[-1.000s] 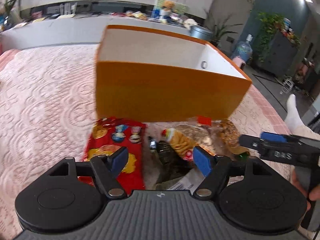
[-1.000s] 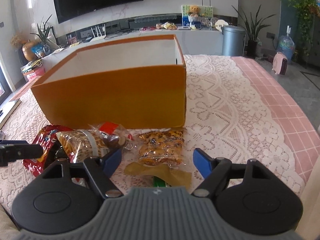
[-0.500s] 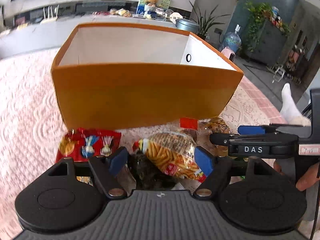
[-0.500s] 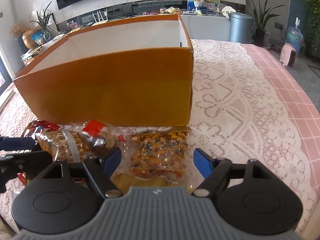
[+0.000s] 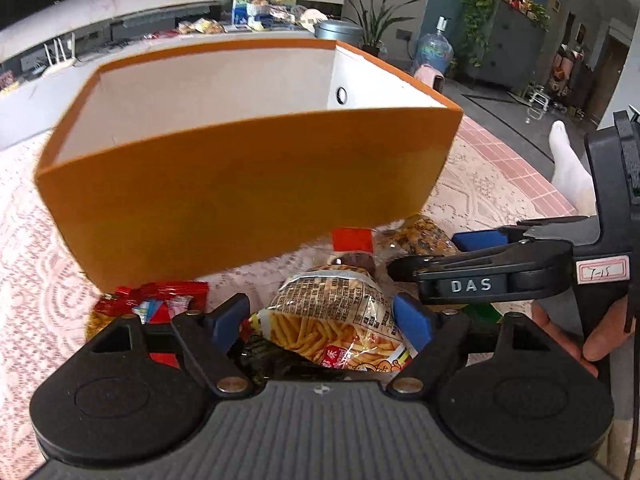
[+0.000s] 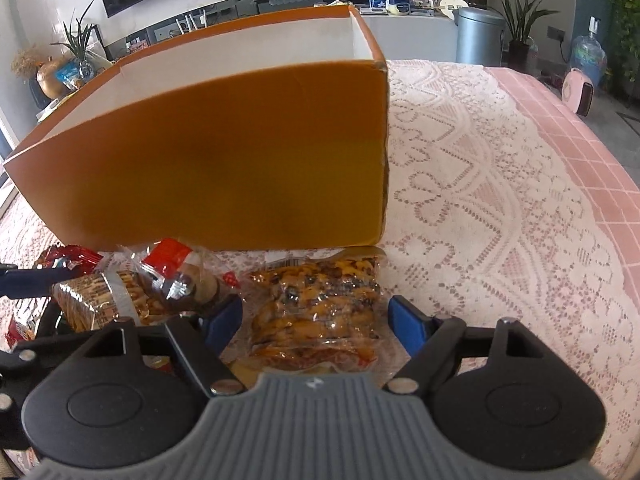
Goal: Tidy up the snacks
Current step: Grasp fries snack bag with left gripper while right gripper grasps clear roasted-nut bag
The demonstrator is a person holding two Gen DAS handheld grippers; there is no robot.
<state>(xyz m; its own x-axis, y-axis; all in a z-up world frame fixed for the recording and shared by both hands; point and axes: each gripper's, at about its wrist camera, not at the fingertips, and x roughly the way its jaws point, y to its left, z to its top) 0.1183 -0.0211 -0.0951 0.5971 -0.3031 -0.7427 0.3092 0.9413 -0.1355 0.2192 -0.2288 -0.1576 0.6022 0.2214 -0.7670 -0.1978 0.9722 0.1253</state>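
An open orange box (image 5: pixel 240 184) with a white inside stands on the lace tablecloth; it also shows in the right wrist view (image 6: pixel 224 164). Snack packs lie in front of it. My left gripper (image 5: pixel 322 320) is open, its blue pads on either side of a bag of yellow snack sticks (image 5: pixel 332 316). My right gripper (image 6: pixel 316 320) is open around a clear pack of brown-orange snacks (image 6: pixel 320 304). The right gripper (image 5: pixel 424 256) also shows in the left wrist view, over that pack (image 5: pixel 420 232).
A red snack bag (image 5: pixel 156 300) lies at the left, and a small red-topped clear pack (image 6: pixel 180 276) lies between the two bags. The lace cloth (image 6: pixel 500 200) stretches right of the box. A counter, plants and a bin stand far behind.
Both grippers moved forward and lower toward the snacks by the box. The left one swung right from the red bag to the bag of sticks. Both stayed open.
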